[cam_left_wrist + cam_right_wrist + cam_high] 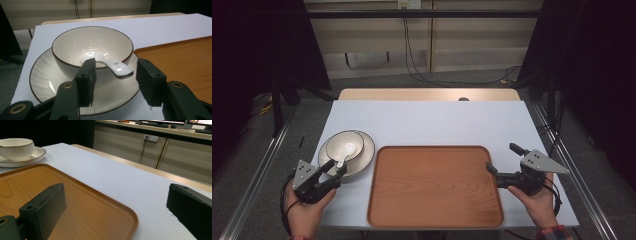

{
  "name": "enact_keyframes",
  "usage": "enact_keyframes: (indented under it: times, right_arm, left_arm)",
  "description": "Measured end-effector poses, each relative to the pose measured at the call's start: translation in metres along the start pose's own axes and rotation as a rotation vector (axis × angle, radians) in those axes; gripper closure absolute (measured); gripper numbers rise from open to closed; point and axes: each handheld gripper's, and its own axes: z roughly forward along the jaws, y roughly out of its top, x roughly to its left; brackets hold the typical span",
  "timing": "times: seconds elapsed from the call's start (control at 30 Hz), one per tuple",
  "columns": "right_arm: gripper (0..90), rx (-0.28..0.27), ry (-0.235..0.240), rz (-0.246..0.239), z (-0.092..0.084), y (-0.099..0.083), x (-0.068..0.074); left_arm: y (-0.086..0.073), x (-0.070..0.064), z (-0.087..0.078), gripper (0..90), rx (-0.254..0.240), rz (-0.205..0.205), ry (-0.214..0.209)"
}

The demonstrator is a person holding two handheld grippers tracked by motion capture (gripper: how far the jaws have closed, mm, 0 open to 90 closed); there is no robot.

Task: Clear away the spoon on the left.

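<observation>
Glossy glazed ceramic bowl (pixel 92 47), plate (pixel 45 77) and spoon (pixel 117 68); matt wood-grain tray (pixel 434 185); matt black plastic jaws.

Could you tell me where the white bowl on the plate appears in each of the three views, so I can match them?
High view: the bowl sits left of centre, just ahead of the left gripper.
Left gripper view: the bowl is upper centre, right beyond the jaws.
Right gripper view: the bowl is far off at the upper left edge.
Shared landmark: the wooden tray, beside the bowl's plate.
</observation>
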Motion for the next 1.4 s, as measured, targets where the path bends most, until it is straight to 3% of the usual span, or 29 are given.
enact_keyframes:
  times: [0.03, 0.1, 0.17, 0.57, 0.7, 1.07, 1.23, 1.4]
  right_arm:
    - [2.1, -0.007, 0.009, 0.024, 0.0, 0.0, 0.001]
    - [2.1, -0.01, 0.011, 0.026, 0.0, 0.001, 0.001]
    - [2.1, -0.007, 0.005, 0.003, -0.001, 0.001, 0.001]
    - [2.4, 0.003, 0.005, -0.008, 0.0, 0.0, 0.0]
    - [2.5, 0.002, 0.007, -0.009, 0.0, 0.0, 0.0]
    - [3.2, 0.008, 0.012, -0.011, 0.001, 0.0, 0.002]
    - [3.3, 0.005, 0.008, -0.011, 0.0, 0.0, 0.002]
    - [3.3, 0.003, 0.018, -0.012, 0.001, 0.0, 0.002]
  left_arm:
    - [0.0, 0.0, 0.0, 52.6, 0.009, -0.009, -0.004]
    - [0.0, 0.0, 0.001, 54.1, 0.01, -0.022, 0.0]
    - [0.0, 0.0, 0.001, 57.6, 0.008, -0.031, 0.003]
    - [0.002, 0.002, 0.001, 68.3, 0.009, -0.042, 0.002]
    - [0.002, 0.005, -0.001, 73.0, 0.009, -0.075, 0.005]
    - [0.007, 0.008, -0.001, 82.9, -0.004, -0.105, 0.02]
    - [0.011, 0.007, 0.0, 84.8, -0.006, -0.116, 0.011]
    - [0.016, 0.006, 0.002, 84.9, -0.01, -0.099, 0.009]
